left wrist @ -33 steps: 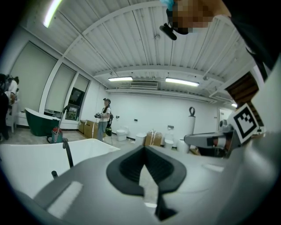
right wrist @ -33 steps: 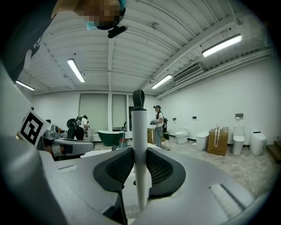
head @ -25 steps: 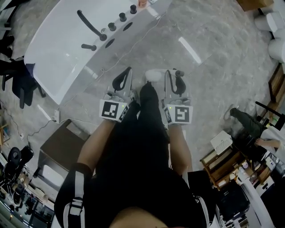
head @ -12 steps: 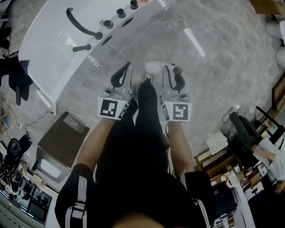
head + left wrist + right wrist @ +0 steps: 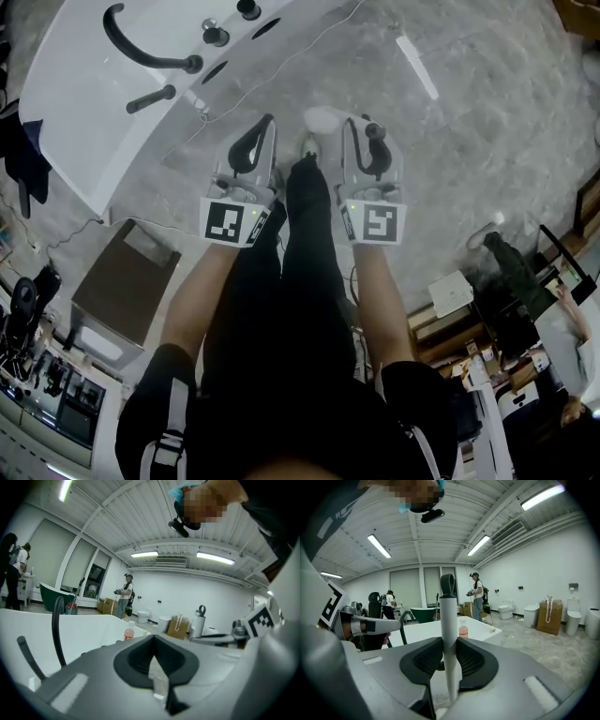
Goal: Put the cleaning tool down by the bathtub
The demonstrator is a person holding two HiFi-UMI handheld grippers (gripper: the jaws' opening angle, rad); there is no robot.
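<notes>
The cleaning tool [image 5: 449, 620] has a white shaft with a dark top end. It stands upright between the pads of my right gripper [image 5: 449, 665], which is shut on it. In the head view the tool's dark end [image 5: 374, 132] pokes up from the right gripper [image 5: 362, 131]. My left gripper [image 5: 265, 129] hangs beside it with its pads together and nothing between them; the left gripper view shows the same left gripper [image 5: 157, 667]. The white bathtub [image 5: 80, 103], with a black curved faucet [image 5: 141, 54], lies ahead to the left. Both gripper views show the bathtub's rim [image 5: 70, 630] [image 5: 476, 626].
An orange bottle [image 5: 463, 631] stands on the tub's rim. A brown box [image 5: 127, 286] sits on the floor at my left, with a cable [image 5: 66, 239] near it. A seated person [image 5: 514, 258] and shelves are at the right. People, toilets and a cardboard box [image 5: 550, 616] stand farther off.
Both grippers have sunk and moved forward together, the right one still holding the tool. In the head view the bathtub has slid toward the upper left.
</notes>
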